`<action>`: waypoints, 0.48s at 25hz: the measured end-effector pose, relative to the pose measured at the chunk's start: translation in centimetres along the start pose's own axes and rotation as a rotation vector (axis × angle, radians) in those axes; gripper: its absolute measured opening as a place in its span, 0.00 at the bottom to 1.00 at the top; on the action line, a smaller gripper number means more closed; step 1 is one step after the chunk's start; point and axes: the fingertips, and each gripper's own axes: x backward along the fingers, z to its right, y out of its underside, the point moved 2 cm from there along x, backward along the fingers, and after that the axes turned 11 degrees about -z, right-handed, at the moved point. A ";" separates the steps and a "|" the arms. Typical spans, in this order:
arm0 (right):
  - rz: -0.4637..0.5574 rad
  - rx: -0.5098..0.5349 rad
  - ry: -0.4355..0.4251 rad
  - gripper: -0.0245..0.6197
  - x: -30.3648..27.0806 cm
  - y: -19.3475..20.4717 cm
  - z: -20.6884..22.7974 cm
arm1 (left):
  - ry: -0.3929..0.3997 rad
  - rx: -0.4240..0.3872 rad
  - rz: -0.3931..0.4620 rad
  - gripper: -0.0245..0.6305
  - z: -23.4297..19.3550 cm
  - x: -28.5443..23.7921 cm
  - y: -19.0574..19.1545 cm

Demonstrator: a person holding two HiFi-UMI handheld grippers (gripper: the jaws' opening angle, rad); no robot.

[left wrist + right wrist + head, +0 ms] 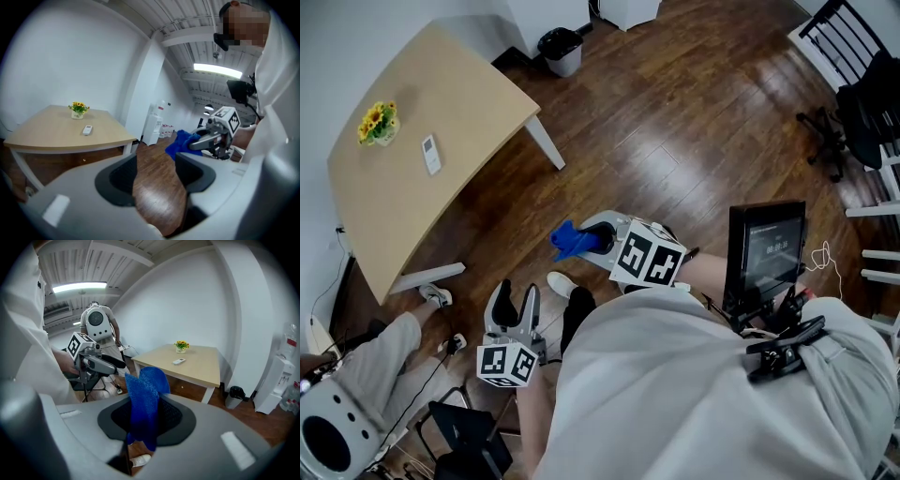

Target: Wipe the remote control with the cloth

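Note:
The white remote control lies on the light wooden table at the upper left, far from both grippers. It also shows small in the left gripper view as remote and in the right gripper view as remote. My right gripper is shut on a blue cloth, which hangs in folds between the jaws as cloth. My left gripper hovers over the wooden floor, open with nothing between its jaws; only floor shows in the gap of the left gripper.
A pot of yellow flowers stands on the table beside the remote. A black bin sits past the table's far corner, a black chair at the upper right. A white robot head and a seated person's legs are at the lower left.

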 end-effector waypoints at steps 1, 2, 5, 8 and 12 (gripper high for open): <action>0.002 -0.002 -0.001 0.18 0.0 0.0 0.0 | -0.004 -0.002 0.003 0.46 -0.3 0.1 0.1; 0.003 -0.003 -0.002 0.18 0.0 0.0 -0.1 | -0.012 0.001 0.008 0.46 -0.7 0.2 0.1; 0.004 0.001 -0.003 0.18 -0.1 -0.2 -0.2 | -0.037 0.024 0.012 0.46 -1.6 0.7 -0.2; 0.009 0.001 -0.002 0.18 -0.1 -0.1 0.1 | -0.041 0.018 0.004 0.46 -1.7 0.6 -0.1; 0.012 0.001 -0.001 0.18 0.1 0.1 0.8 | -0.047 0.012 -0.005 0.46 -1.4 -0.1 -0.4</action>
